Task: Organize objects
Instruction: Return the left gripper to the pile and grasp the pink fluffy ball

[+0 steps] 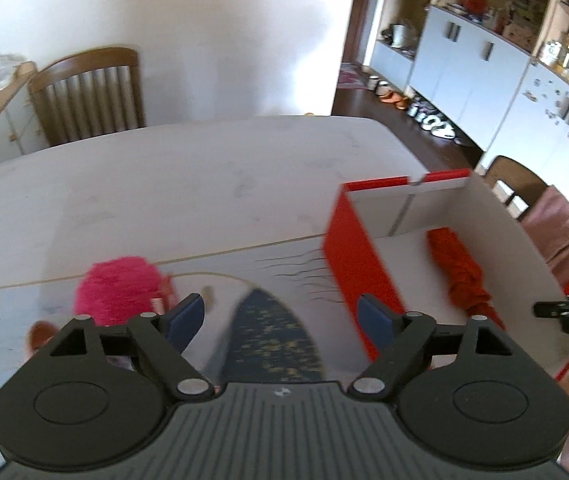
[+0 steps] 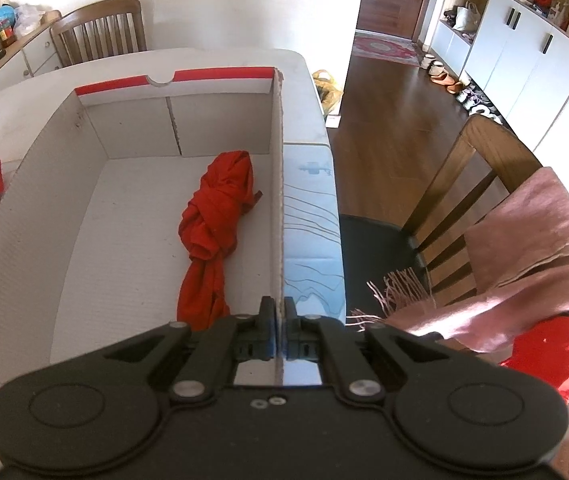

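Left gripper [image 1: 282,314] spread wide, empty, above dark speckled cloth [image 1: 272,336] beside red box [image 2: 28,184]. Right gripper [image 2: 280,330] pinches box wall. Red garment [image 2: 216,216] already inside. Centre pads over cloth before closing; keep wall steady.

A home, by the look of its dining and hall area. Wooden chairs [image 2: 100,28] stand at a pale counter [image 1: 188,168]; a pink scarf [image 2: 532,248] drapes one chair at right. Upper right, white cupboards [image 2: 524,52] with cluttered shelves line a wood floor [image 2: 384,128], shoes [image 2: 448,80] in a row beneath, a rug [image 2: 384,46] by the door.
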`<action>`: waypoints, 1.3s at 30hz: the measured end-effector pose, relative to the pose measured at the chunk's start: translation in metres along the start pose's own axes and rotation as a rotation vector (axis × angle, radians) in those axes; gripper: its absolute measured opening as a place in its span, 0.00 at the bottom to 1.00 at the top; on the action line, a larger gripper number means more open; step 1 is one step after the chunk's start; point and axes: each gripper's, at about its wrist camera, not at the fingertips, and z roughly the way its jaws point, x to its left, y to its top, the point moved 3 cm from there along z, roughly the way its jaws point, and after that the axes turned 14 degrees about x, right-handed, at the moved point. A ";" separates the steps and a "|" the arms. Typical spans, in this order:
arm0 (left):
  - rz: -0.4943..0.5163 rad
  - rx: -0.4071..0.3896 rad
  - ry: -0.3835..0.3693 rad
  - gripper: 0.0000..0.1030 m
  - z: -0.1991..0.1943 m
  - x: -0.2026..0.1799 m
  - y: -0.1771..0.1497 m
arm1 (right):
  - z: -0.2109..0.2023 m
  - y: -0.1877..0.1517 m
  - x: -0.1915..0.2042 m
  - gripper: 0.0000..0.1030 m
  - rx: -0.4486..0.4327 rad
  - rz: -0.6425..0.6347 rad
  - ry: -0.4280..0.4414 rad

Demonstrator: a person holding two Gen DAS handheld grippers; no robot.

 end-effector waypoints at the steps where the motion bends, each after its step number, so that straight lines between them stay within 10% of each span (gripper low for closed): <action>1: -0.005 0.001 0.012 0.82 0.001 0.006 0.000 | 0.000 0.000 0.000 0.03 0.001 0.001 -0.002; 5: -0.021 -0.004 0.025 1.00 0.003 0.027 0.000 | 0.000 0.001 0.002 0.04 0.003 0.002 -0.013; 39: -0.098 0.153 0.185 1.00 0.114 0.122 0.016 | 0.002 0.002 0.007 0.06 0.022 0.017 -0.058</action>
